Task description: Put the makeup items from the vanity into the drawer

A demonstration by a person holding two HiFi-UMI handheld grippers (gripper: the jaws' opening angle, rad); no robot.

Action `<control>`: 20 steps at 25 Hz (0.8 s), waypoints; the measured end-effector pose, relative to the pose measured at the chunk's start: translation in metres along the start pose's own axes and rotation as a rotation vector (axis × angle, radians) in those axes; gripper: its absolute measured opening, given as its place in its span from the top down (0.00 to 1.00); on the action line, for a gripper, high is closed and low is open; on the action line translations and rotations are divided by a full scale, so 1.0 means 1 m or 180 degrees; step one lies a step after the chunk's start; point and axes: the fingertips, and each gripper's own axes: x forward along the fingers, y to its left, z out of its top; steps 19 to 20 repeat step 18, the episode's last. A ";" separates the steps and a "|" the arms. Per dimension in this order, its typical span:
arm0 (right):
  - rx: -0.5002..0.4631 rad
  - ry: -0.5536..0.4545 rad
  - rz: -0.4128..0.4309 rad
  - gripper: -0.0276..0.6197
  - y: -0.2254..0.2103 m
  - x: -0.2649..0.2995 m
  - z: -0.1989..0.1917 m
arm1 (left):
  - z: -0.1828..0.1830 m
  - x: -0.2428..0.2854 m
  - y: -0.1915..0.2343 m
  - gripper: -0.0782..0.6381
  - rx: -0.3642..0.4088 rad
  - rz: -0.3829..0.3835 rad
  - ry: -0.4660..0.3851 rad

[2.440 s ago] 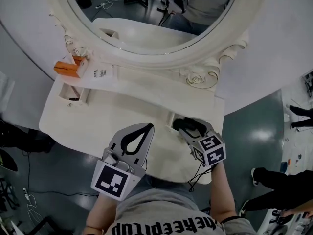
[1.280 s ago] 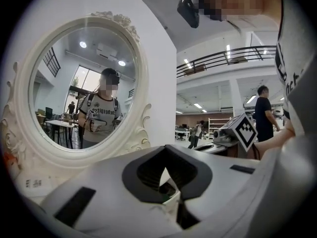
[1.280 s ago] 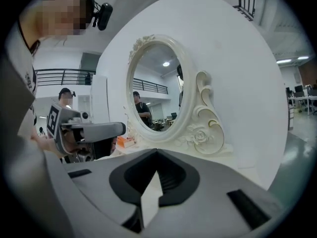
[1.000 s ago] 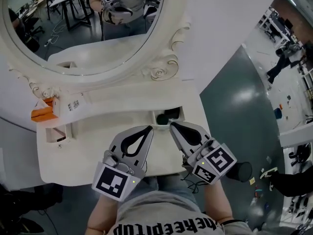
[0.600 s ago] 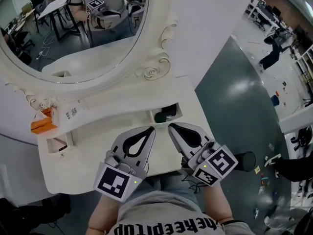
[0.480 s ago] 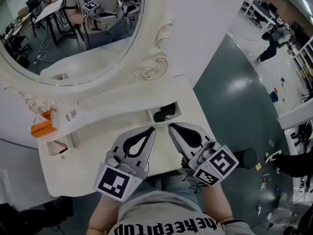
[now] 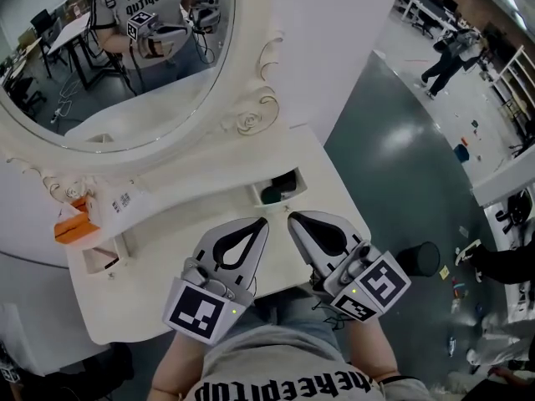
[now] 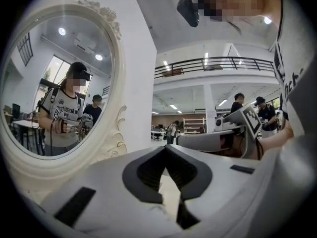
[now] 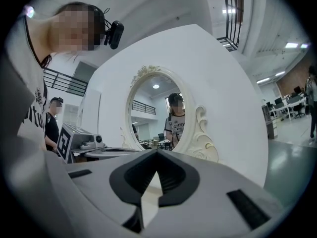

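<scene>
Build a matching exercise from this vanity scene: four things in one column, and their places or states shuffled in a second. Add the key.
Things
1. orange box
2. right tongs
3. mirror
4. dark items

Places or states
A. shut and empty, over the front part of the vanity
B. at the vanity's left end
C. inside the open compartment on the vanity's right side
D. behind the vanity top, in a white ornate frame

Pairs: 1-B, 2-A, 3-D, 4-C
</scene>
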 end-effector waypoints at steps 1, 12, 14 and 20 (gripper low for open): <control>-0.0011 -0.0002 -0.0003 0.94 0.002 0.000 0.000 | -0.001 -0.001 -0.001 0.87 0.0005 -0.0012 -0.0003; -0.0053 -0.0019 0.0005 0.94 0.021 -0.002 0.000 | -0.005 -0.015 -0.007 0.87 0.0018 -0.0048 0.0010; -0.0057 -0.0023 0.0007 0.94 0.024 -0.001 0.000 | -0.005 -0.019 -0.006 0.87 0.0008 -0.0040 0.0013; -0.0061 -0.0035 0.0015 0.94 0.031 0.000 0.001 | -0.006 -0.026 -0.005 0.87 -0.0003 -0.0016 0.0014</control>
